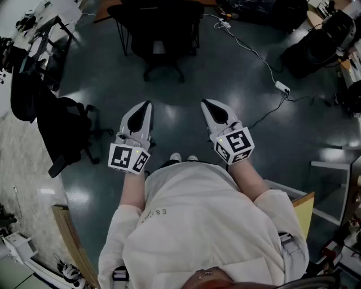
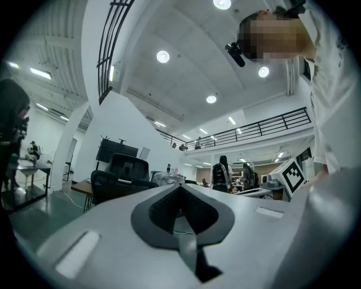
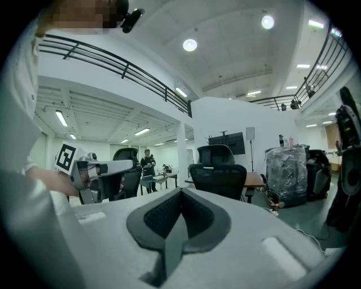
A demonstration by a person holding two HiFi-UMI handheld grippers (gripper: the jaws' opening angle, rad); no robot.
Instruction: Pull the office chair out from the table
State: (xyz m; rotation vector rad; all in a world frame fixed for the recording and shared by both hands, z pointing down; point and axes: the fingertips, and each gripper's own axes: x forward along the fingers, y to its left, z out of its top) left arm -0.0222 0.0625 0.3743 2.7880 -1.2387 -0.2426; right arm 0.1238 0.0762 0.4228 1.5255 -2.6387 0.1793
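The black office chair (image 1: 161, 34) stands far ahead at the top of the head view, its back toward me and its seat pushed in at a table (image 1: 113, 7). My left gripper (image 1: 148, 105) and right gripper (image 1: 204, 103) are held side by side in front of my body, well short of the chair, both shut with nothing between the jaws. In the left gripper view the chair (image 2: 121, 179) shows beyond the shut left gripper (image 2: 181, 187). The right gripper view has the chair (image 3: 219, 172) straight ahead past the shut right gripper (image 3: 181, 193), with the wooden table (image 3: 255, 180) behind it.
A second black chair (image 1: 62, 130) stands at the left. A white cable with a power strip (image 1: 282, 87) runs across the dark floor at the right. A plastic-wrapped stack (image 3: 289, 169) stands right of the table. Desks with gear line both sides.
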